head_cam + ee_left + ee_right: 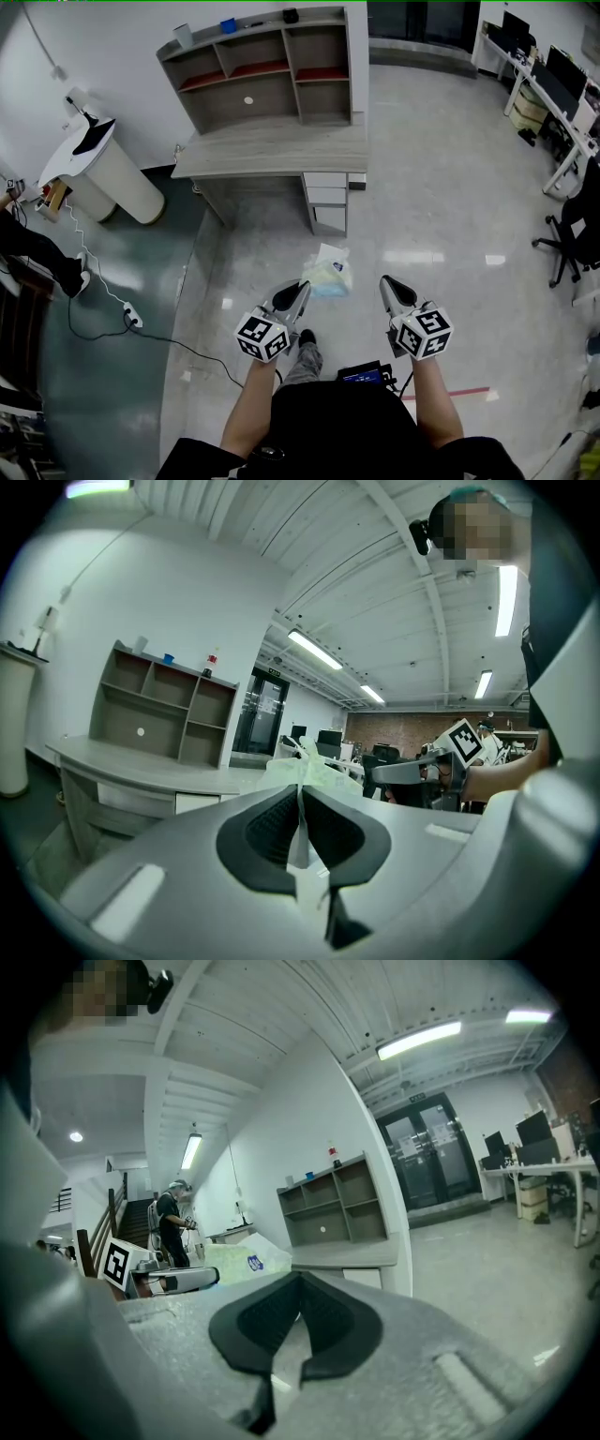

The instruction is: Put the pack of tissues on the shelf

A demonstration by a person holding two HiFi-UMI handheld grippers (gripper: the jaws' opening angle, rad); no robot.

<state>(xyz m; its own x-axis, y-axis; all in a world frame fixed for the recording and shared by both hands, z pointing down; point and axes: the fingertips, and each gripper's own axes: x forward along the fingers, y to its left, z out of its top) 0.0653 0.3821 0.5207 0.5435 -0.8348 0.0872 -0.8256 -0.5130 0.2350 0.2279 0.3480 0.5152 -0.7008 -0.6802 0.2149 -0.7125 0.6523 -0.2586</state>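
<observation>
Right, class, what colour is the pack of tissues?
The pack of tissues is pale green and blue; clearest in head view.

The left tool (298,292) covers the near corner of the pack of tissues (330,274). Atop the shelf (267,111), upper middle of the frame, the items (183,36) are too small to name.

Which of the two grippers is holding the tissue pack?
The left gripper, pinching the pack of tissues by its wrapper; the right gripper is shut on nothing.

Grey desk (272,150), black office chair (574,230), white power strip (132,319) on floor, monitors (561,75) far right
</observation>
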